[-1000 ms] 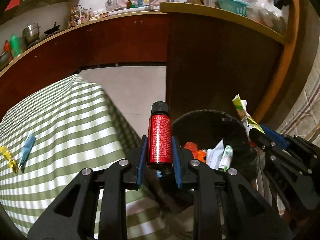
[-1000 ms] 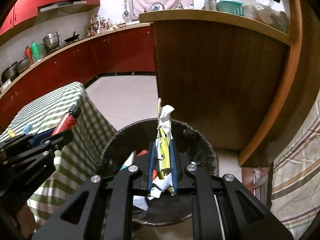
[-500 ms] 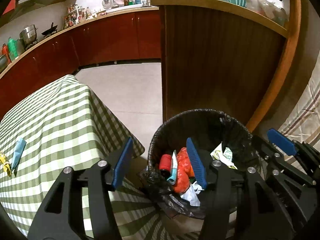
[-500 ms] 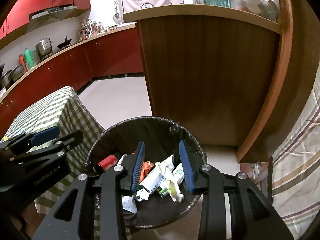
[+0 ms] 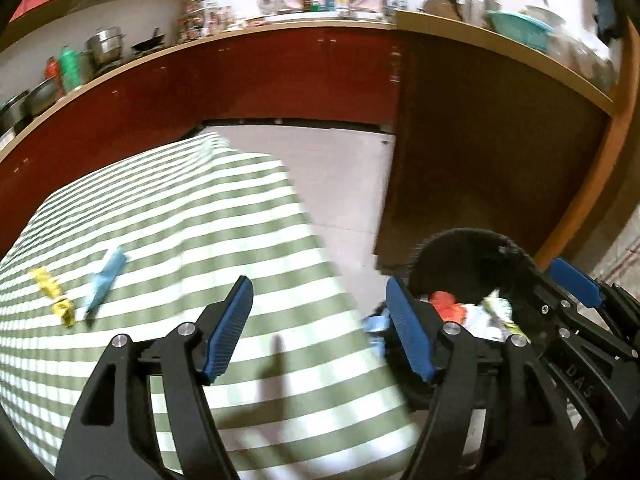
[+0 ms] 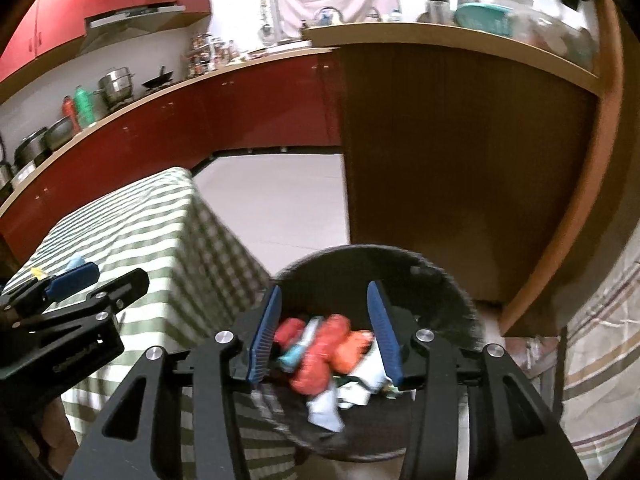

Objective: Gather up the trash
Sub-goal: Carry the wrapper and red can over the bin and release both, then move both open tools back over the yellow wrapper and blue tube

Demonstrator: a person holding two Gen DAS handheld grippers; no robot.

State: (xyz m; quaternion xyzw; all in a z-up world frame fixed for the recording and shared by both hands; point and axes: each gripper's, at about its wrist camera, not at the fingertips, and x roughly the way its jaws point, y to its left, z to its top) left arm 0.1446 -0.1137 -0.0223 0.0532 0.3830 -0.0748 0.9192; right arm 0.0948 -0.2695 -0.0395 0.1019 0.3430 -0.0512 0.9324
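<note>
A black-lined trash bin (image 6: 440, 276) on the floor holds red, white and teal litter (image 6: 320, 356). My right gripper (image 6: 326, 328) hangs over it, its jaws opening, with nothing between them. My left gripper (image 5: 320, 320) is over the corner of the green checked table (image 5: 180, 208), jaws opening and empty; the bin (image 5: 472, 248) lies to its right. A blue wrapper (image 5: 105, 280) and a yellow wrapper (image 5: 54, 296) lie on the cloth at the left. The left gripper (image 6: 80, 280) also shows at the left in the right wrist view.
A tall brown wooden counter (image 6: 460, 160) stands right behind the bin. Red kitchen cabinets (image 5: 240, 80) run along the far wall with pots on top. Pale tiled floor (image 6: 280, 200) lies between table and cabinets. A striped cloth (image 6: 600, 360) hangs at the right.
Both grippers opened: the red bottle left the left one and the crumpled wrappers left the right one, and both now lie in the bin. The left gripper swung left over the table.
</note>
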